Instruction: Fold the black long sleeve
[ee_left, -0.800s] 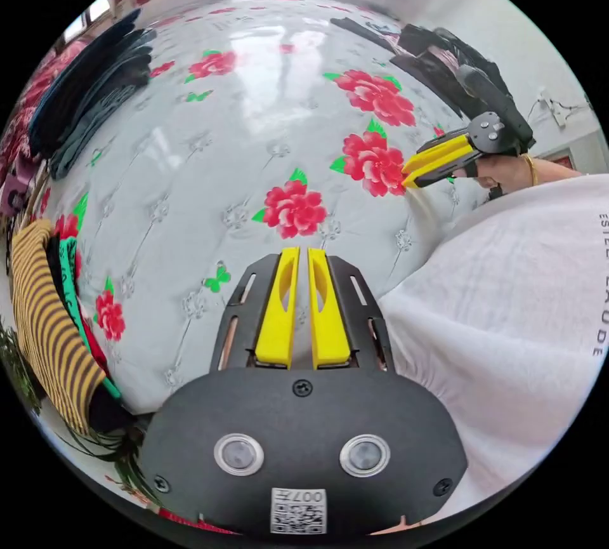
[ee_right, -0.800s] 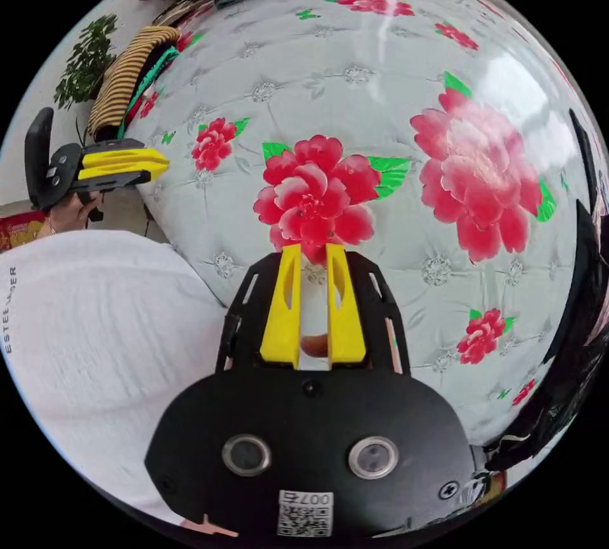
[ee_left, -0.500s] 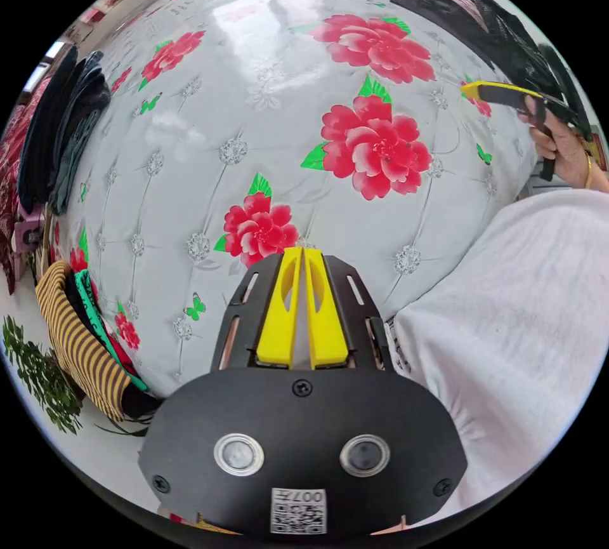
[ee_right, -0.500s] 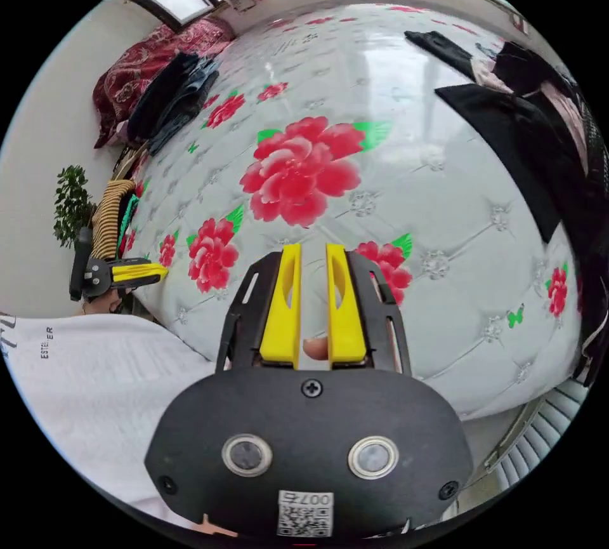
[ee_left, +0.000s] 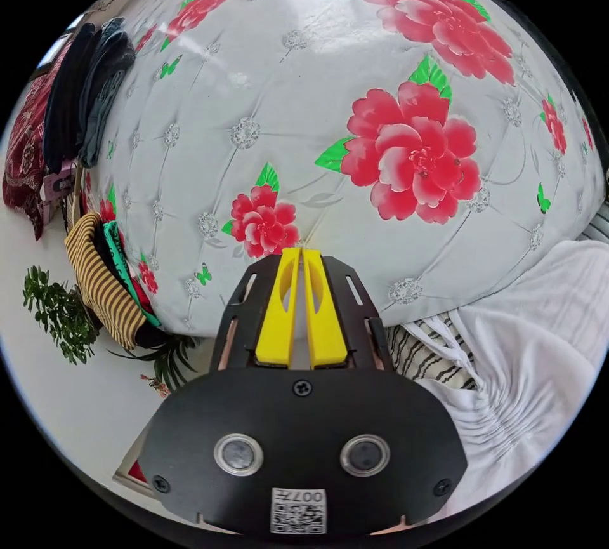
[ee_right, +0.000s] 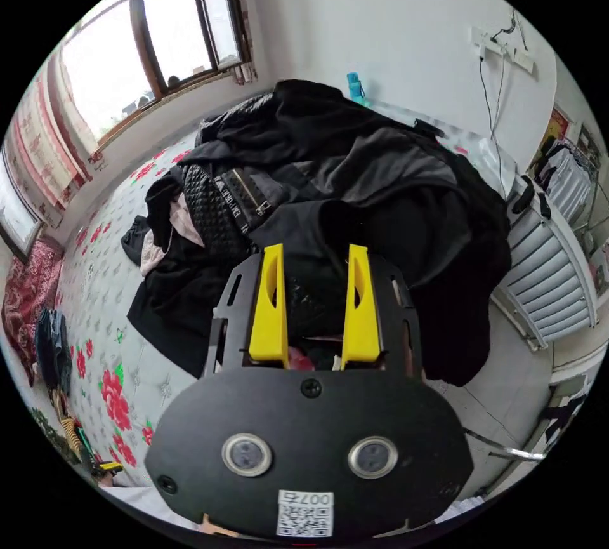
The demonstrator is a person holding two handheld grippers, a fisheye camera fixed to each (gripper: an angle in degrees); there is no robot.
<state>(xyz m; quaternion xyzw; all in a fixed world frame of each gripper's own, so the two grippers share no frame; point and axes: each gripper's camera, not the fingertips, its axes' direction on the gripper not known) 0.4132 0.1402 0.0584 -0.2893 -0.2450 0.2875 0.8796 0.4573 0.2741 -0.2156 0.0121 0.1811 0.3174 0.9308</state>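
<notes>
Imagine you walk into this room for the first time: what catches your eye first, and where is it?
First, the big heap of dark clothes piled on the bed's far side near the wall, right ahead of the right gripper, whose jaws stand open. Next, the white quilted bed cover printed with large red flowers, spread ahead of the left gripper. A striped yellow garment hangs over the bed's edge.

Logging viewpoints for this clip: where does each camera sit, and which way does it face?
Left gripper view: rides the left claw, jaws nearly closed, facing the white quilted floral bedspread; the person's white shirt shows.
Right gripper view: rides the right claw, jaws apart, facing the heap of black clothes on the bed.
Shared: the bedspread and the striped yellow-brown garment.
</notes>
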